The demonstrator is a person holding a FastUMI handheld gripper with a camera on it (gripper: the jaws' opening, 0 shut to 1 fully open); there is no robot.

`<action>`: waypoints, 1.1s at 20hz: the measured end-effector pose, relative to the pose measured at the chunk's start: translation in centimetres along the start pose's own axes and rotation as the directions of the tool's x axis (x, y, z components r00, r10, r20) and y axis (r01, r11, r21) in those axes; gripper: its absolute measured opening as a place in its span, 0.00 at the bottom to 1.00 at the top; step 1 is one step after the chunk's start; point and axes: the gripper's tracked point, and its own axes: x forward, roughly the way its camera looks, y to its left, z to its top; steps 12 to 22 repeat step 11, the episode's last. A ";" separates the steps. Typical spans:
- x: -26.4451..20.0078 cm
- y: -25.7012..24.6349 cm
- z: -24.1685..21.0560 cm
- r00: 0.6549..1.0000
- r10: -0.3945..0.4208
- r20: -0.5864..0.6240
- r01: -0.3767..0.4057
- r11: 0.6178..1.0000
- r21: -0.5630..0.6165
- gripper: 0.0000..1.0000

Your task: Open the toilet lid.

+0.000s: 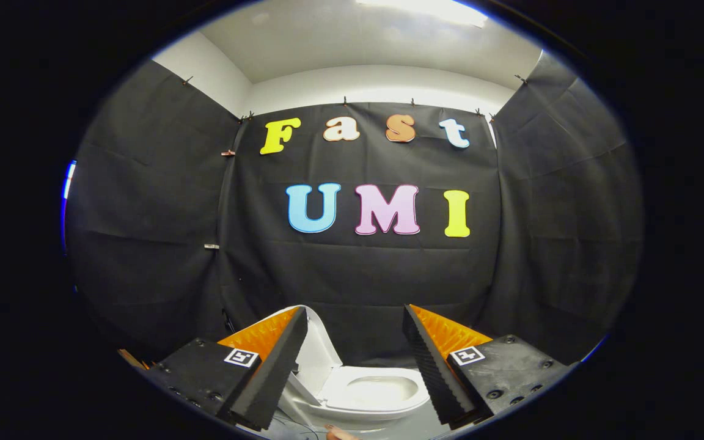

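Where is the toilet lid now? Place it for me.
In the gripper view the toilet lid stands raised, leaning beside the left finger's tip, above the seat seen between the open gripper's fingers.

Black cloth [364, 269] hangs as the booth's wall on three sides, creased and wrinkled in soft horizontal folds. Small clips [228, 153] pin it along its top edge and at the seam where the left panel meets the back one. Above the cloth a white wall [382, 82] shows as a band, running into a white ceiling [340, 36]. A bright ceiling light [431, 9] glows at the top, right of the middle. At the far left edge of the cloth, a thin blue-white strip [69, 180] shines.
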 end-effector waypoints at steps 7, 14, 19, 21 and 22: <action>-0.2 0.1 0.0 1.000 0.001 -0.001 -0.001 1.000 -0.005 0.98; -0.3 0.0 0.0 1.000 0.000 0.000 0.000 1.000 -0.004 0.98; -0.3 0.0 0.0 1.000 0.000 0.000 0.000 1.000 -0.004 0.98; -0.3 0.0 0.0 1.000 0.000 0.000 0.000 1.000 -0.004 0.98; -0.3 0.0 0.0 1.000 0.000 0.000 0.000 1.000 -0.004 0.98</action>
